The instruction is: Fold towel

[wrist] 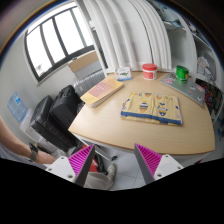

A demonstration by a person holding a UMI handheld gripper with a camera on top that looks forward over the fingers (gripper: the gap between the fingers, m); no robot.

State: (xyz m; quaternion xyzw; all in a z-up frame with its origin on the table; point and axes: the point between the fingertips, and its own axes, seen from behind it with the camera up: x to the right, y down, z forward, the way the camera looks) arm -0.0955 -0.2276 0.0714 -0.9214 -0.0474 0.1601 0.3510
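You hold gripper point(120, 160) high above table point(110, 125), fingers wide apart, holding nothing. Towel point(152, 105) lies flat far ahead. Looks soft, light, floppy. Pinch near corner or edge.

The gripper point(119, 160) had two pale, whitish fingers, each bearing a magenta pad point(80, 160) with a ridged, sawtooth surface on its inner face. The pads tapered toward the tips. The finger bodies looked like plain moulded plastic, without visible markings or cables.
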